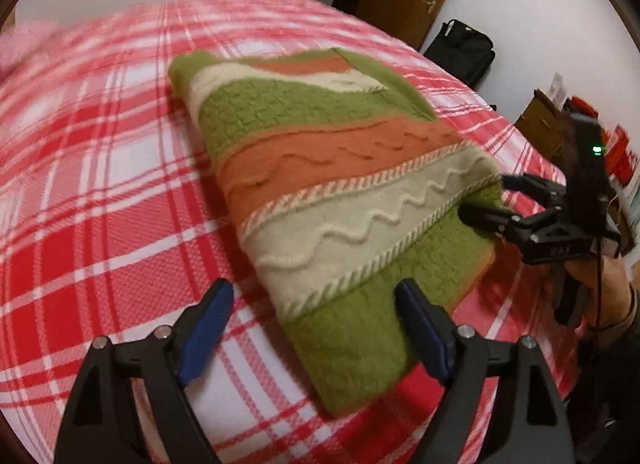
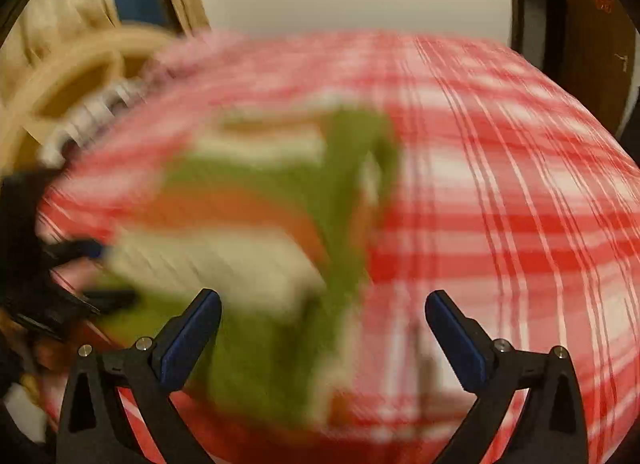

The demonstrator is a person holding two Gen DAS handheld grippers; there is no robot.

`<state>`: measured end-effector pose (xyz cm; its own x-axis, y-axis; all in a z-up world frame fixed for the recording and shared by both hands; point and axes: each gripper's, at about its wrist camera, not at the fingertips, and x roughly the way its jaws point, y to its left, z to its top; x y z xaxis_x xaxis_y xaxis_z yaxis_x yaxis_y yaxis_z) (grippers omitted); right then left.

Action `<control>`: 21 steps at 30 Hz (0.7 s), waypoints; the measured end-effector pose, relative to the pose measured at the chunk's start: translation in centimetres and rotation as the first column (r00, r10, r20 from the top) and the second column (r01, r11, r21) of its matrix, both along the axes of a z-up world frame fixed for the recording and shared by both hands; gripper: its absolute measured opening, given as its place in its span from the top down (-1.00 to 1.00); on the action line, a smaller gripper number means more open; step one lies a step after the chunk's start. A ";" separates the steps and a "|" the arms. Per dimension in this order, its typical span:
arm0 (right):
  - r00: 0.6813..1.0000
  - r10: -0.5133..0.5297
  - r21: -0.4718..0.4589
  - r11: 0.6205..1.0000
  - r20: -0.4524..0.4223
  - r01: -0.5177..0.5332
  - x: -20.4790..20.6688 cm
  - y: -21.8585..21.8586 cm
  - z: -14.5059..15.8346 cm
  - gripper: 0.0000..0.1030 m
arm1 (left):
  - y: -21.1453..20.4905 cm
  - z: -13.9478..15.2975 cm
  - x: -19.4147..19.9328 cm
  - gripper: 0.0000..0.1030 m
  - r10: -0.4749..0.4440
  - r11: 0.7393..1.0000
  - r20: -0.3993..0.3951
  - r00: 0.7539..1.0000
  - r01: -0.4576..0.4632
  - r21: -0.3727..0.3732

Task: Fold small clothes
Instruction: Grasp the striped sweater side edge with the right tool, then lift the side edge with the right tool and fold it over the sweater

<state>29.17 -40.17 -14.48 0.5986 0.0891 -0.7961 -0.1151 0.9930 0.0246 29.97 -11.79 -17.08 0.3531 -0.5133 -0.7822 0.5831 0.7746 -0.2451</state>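
Lying folded on a checked bedcover point(image 1: 100, 184), a striped sweater point(image 1: 320, 192) is ringed by bare cloth.
Left gripper point(image 1: 316, 328) and right gripper point(image 2: 322, 338) are spread wide, nothing held.

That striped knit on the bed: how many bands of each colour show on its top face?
On the sweater, left wrist view:
Green bands: 2
Orange bands: 2
Cream bands: 2
Total: 6, lying on the plaid bedspread.

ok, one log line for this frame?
sweater folded on plaid cloth | left gripper open, over near edge | right gripper open, at sweater side | right view blurred
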 end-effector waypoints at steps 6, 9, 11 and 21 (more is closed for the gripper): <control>0.987 0.026 0.087 0.995 0.157 -0.040 -2.1 0.3 4.0 -0.98 | 0.9 2.3 0.2 -0.67 0.046 0.996 0.039 0.998 -0.043 -0.072; 0.969 0.095 0.156 0.979 0.226 -0.133 -1.8 2.4 6.6 -0.98 | 0.7 1.8 0.6 -0.67 0.060 0.997 0.024 0.998 -0.058 -0.047; 0.957 0.147 0.210 0.957 0.250 -0.202 -0.6 4.0 7.4 -0.96 | 0.9 1.2 0.4 -0.67 0.058 0.997 0.007 0.998 -0.058 -0.046; 0.994 0.093 0.292 0.951 0.060 -0.106 3.7 3.2 0.7 0.43 | 1.7 0.6 0.1 -0.72 0.079 0.996 -0.011 0.997 -0.079 -0.043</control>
<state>32.83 -37.00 -13.82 0.6096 0.3761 -0.6978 -0.2208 0.9260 0.3061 30.03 -10.09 -16.52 0.3867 -0.5175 -0.7633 0.5178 0.8068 -0.2846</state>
